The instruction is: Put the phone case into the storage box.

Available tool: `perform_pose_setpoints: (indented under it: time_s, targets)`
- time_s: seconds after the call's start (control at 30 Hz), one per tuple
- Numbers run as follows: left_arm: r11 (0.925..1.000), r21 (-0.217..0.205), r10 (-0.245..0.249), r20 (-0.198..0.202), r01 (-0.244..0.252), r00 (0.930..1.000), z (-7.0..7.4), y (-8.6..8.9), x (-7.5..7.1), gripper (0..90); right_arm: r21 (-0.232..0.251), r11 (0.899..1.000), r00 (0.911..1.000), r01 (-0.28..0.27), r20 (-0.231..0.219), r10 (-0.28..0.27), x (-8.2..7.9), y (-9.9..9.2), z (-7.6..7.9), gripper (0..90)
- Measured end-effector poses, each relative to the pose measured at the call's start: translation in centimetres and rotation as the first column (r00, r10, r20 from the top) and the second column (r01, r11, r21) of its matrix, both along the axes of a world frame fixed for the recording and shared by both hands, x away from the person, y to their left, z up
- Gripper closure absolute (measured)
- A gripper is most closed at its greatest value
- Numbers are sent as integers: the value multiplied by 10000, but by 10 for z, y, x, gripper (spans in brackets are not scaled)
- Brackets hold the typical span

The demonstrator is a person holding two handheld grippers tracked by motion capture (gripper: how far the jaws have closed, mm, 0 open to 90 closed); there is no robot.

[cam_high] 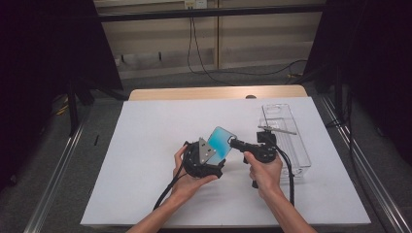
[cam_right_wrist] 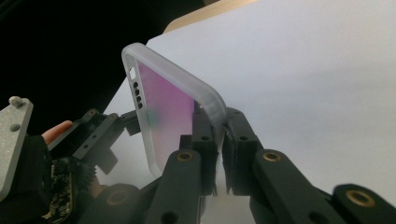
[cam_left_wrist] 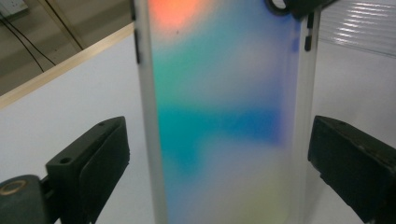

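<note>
At the centre of the high view, the right gripper [cam_high: 233, 142] pinches the edge of an iridescent phone case [cam_high: 221, 141] above the white table [cam_high: 145, 145], while the left gripper [cam_high: 214, 158] jaws stand wide, clear of its sides.

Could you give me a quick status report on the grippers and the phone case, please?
Right gripper shut on phone case edge. Left gripper open, jaws clear of both case sides. Clear tray off to the right, nothing obstructing.
</note>
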State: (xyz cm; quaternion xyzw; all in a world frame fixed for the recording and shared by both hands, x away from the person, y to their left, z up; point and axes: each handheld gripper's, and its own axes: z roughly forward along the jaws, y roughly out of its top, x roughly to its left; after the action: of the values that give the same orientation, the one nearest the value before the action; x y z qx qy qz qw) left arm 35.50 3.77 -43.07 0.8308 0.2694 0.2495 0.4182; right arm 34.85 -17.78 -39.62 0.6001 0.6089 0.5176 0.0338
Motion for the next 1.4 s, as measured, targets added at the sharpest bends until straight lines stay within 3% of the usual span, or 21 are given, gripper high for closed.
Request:
perform_pose_setpoints:
  time_s: [0.1, 0.3, 0.47, 0.53, 0.63, 0.67, 0.93, 1.2, 1.4]
  targets:
    - [9997, -1, 254, -158, -254, 9996, 4, 6, 1, 50, 41, 9999, 9997, 120, 205, -121, 0, -7, 2, 843]
    - [9947, -952, 364, -401, -401, 9985, 14, 21, 4, 45, 134, 9995, 9986, 303, 427, -309, 0, -16, 7, 844]
    - [9926, -1148, 321, -695, -399, 9971, 15, 29, 7, 29, 165, 9996, 9980, 244, 587, -254, 0, -18, 11, 844]
    - [9917, -1233, 279, -685, -363, 9973, 16, 31, 7, 30, 82, 9996, 9975, 261, 655, -266, 0, -18, 11, 844]
    - [9871, -1543, -518, -531, 431, 9972, 19, 36, 4, 26, -11, 9996, 9970, 294, 718, -293, -1, -20, 11, 843]
    - [9853, -1644, -532, -382, 462, 9979, 20, 38, 3, 24, 34, 9994, 9964, 333, 772, -335, -1, -20, 12, 844]
    - [9834, -1805, 152, -236, -192, 9996, 19, 50, 2, 30, -270, 9981, 9932, 562, 1033, -532, -3, -31, 16, 843]
    - [9725, -2314, 271, 10, -261, 9996, 19, 58, 1, 29, -413, 9964, 9891, 734, 1307, -674, -4, -37, 18, 843]
    - [9684, -2464, 435, 184, -377, 9989, 18, 69, -6, 30, -606, 9946, 9855, 841, 1526, -740, -6, -42, 20, 843]
